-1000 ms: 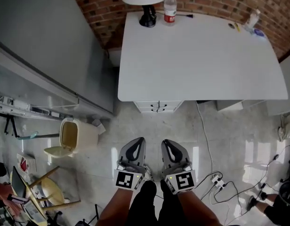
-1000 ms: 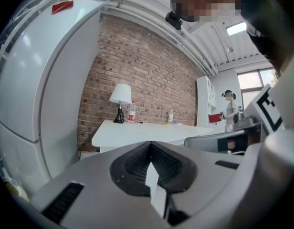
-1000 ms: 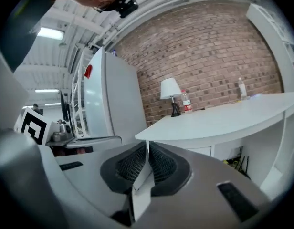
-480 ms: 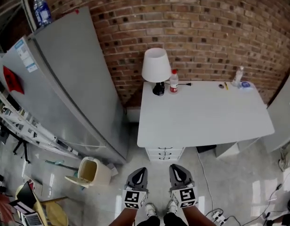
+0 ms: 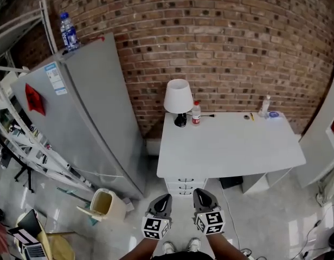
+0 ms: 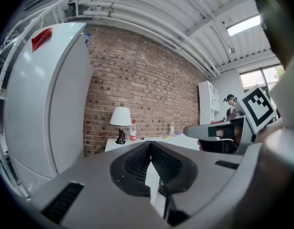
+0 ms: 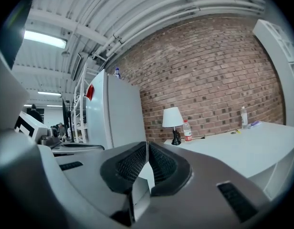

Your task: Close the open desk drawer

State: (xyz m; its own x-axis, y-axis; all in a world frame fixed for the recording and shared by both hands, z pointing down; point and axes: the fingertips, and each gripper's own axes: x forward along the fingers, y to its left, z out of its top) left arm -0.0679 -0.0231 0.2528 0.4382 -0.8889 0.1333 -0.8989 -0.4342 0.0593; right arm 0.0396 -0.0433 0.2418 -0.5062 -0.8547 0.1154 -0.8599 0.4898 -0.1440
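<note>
A white desk (image 5: pixel 232 145) stands against the brick wall. Its drawer stack (image 5: pixel 183 186), white with dark handles, sits under the desk's left end and juts a little past the front edge; how far any drawer is open I cannot tell. My left gripper (image 5: pixel 162 198) and right gripper (image 5: pixel 200 193) are held side by side just in front of the drawers, apart from them. Both are shut with nothing between the jaws. In the left gripper view the left gripper (image 6: pixel 149 145) points at the desk (image 6: pixel 137 141). The right gripper (image 7: pixel 147 145) points likewise, with the desk (image 7: pixel 242 144) to its right.
A white lamp (image 5: pixel 178 99) and a bottle (image 5: pixel 196 113) stand at the desk's back left, with small items (image 5: pixel 265 106) at its back right. A tall grey fridge (image 5: pixel 91 118) stands left of the desk, a beige bin (image 5: pixel 104 203) at its foot. Metal shelving (image 5: pixel 20 140) lies further left.
The head view has lifted and drawn back: the desk looks smaller and farther, and the brick wall and fridge top now show. Both grippers stay shut, side by side.
</note>
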